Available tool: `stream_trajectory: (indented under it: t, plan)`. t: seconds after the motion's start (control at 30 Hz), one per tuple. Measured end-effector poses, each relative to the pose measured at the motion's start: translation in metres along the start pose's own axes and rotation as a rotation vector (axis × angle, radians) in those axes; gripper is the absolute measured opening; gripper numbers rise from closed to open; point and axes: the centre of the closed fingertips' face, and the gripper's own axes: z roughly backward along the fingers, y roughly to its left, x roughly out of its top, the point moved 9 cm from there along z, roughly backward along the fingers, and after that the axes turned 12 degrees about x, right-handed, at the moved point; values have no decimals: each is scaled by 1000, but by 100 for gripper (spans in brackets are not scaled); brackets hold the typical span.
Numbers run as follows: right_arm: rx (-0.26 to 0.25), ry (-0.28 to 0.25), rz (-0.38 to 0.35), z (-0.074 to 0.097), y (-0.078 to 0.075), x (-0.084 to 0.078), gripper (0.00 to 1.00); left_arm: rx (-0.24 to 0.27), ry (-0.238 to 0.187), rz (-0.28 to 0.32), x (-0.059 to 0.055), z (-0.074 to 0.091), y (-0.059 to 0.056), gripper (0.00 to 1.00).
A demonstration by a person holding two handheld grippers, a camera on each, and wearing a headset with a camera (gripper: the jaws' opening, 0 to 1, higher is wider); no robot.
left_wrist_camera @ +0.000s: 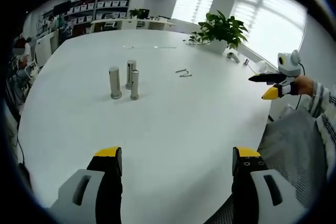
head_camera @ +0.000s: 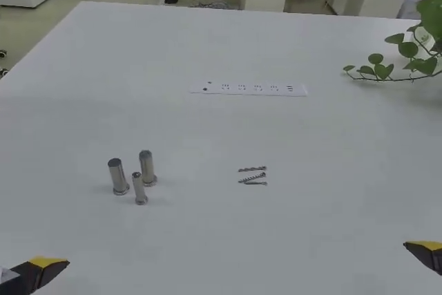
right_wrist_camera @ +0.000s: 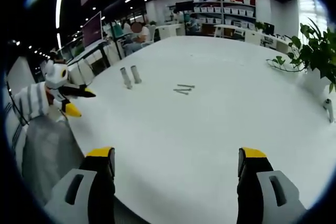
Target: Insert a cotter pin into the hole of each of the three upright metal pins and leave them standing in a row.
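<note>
Opening stage of the task, judged from the layout. The three upright metal pins (head_camera: 135, 177) stand in a tight cluster, not a row, on the left part of the white table (head_camera: 221, 240). The cotter pins (head_camera: 253, 176) lie loose in a small bunch to their right, well apart from them. None appears fitted, though the cross-holes are too small to make out.

Your left gripper (left_wrist_camera: 177, 156) is at the near-left edge and your right gripper (right_wrist_camera: 176, 155) at the near-right edge. On both, the jaws are spread wide with nothing between them.

The next move probably calls for two things:
- **Right gripper:** bring it forward to the bunch and close it finely on a single cotter pin. They lie close together and flat on the table, so separating one will need care.
- **Left gripper:** use it to steady a metal pin.

A white power strip (head_camera: 248, 88) lies at mid-table on the far side, and a trailing green plant (head_camera: 407, 53) stands at far right. No brand, label or writing is legible on anything.
</note>
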Motion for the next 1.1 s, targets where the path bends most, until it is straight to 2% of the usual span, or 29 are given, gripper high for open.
stream_trajectory:
  t: [0.17, 0.37, 0.53, 0.93, 1.1]
  plan:
    - [8, -3, -14, -1, 3, -1, 98, -9, -3, 4, 5, -7, 5, 87]
    - [18, 5, -23, -3, 4, -2, 98, -18, 16, -34, 9, -18, 9, 81]
    - [25, 23, -26, -4, 6, -5, 96, -9, -11, -38, 16, -22, 14, 74]
    - [26, 37, -24, -8, 7, -9, 96, 5, -28, -50, 32, -35, 23, 65]
    - [34, 15, -42, -8, 7, -9, 96, 7, -35, -67, 39, -42, 25, 59]
